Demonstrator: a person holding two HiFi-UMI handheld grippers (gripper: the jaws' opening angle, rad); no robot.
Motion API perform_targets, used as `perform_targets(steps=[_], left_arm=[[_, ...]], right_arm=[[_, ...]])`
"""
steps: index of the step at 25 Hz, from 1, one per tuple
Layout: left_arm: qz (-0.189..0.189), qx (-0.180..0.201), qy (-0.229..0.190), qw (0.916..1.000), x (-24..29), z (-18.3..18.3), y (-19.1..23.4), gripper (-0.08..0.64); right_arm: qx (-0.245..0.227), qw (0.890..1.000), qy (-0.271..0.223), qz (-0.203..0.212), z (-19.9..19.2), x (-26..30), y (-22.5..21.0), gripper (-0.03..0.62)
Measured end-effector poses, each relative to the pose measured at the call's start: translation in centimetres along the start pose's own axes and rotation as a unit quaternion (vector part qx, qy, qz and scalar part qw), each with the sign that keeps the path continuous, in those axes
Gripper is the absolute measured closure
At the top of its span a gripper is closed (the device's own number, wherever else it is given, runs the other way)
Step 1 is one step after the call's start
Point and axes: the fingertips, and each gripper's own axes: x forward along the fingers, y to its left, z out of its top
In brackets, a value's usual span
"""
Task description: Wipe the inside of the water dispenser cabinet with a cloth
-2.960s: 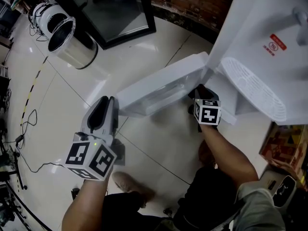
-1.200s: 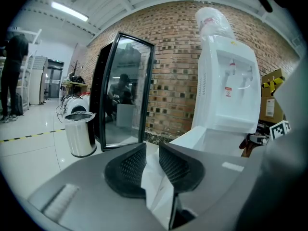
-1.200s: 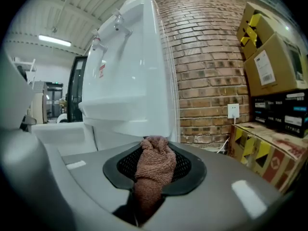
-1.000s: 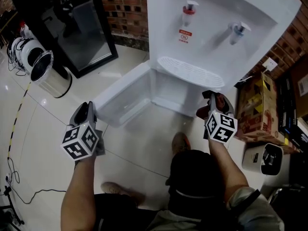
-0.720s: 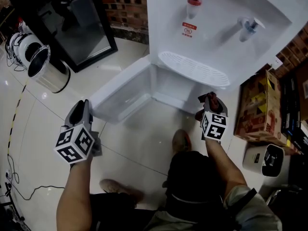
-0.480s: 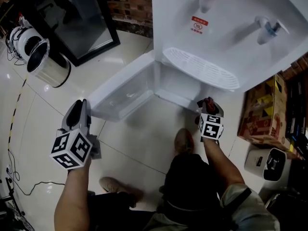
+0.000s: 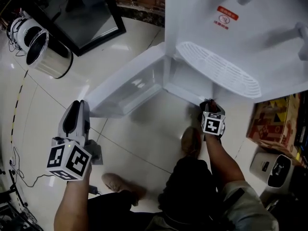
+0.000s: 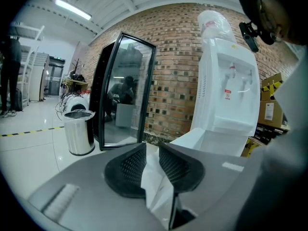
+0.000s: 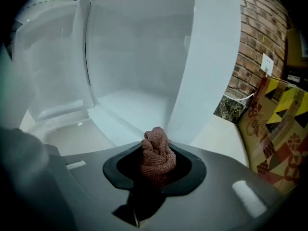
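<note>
The white water dispenser (image 7: 240, 23) stands with its lower cabinet door (image 7: 127, 88) swung open to the left. Through the right gripper view I look straight into the white cabinet interior (image 9: 134, 61). My right gripper (image 7: 210, 104) (image 9: 156, 166) hangs low at the right edge of the opening, below the drip tray (image 7: 219, 69). It is shut on a bunched reddish-brown cloth (image 9: 157, 148), which is short of the interior. My left gripper (image 7: 77, 107) (image 8: 151, 150) stays out on the floor side, left of the door, jaws shut on a folded white sheet (image 8: 156, 189).
A steel bin (image 7: 45, 52) and a black-framed glass cabinet (image 7: 91, 13) stand at the left. Printed cardboard boxes (image 7: 274, 124) and a small white appliance (image 7: 269, 168) crowd the right of the dispenser. The person's shoe (image 7: 192, 141) rests in front of the opening.
My right gripper has sunk with the cloth from the drip tray's height down to the cabinet opening and tipped further downward. The left gripper has kept still.
</note>
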Motion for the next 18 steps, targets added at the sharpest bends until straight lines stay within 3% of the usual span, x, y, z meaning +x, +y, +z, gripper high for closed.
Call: perform_targets(steps=[3, 6, 9, 13, 18], left_arm=[[0.001, -0.002, 0.004, 1.0, -0.1, -0.2, 0.1, 0.503], [-0.002, -0.001, 0.002, 1.0, 0.0, -0.1, 0.3, 0.503], [-0.003, -0.003, 0.002, 1.0, 0.2, -0.1, 0.3, 0.503], [-0.002, -0.002, 0.002, 1.0, 0.1, 0.0, 0.4, 0.503], [-0.003, -0.002, 0.002, 1.0, 0.2, 0.1, 0.6, 0.503]], right_arm=[[0.013, 1.0, 0.024, 0.002, -1.0, 0.6, 0.0, 0.472], [0.074, 0.997, 0.021, 0.02, 0.2, 0.0, 0.6, 0.471], [0.096, 0.992, -0.055, 0.064, 6.2, -2.1, 2.8, 0.471], [0.1, 0.975, -0.157, 0.121, 15.0, -3.5, 7.2, 0.469], [0.123, 0.965, -0.184, 0.141, 18.8, -1.0, 12.3, 0.468]])
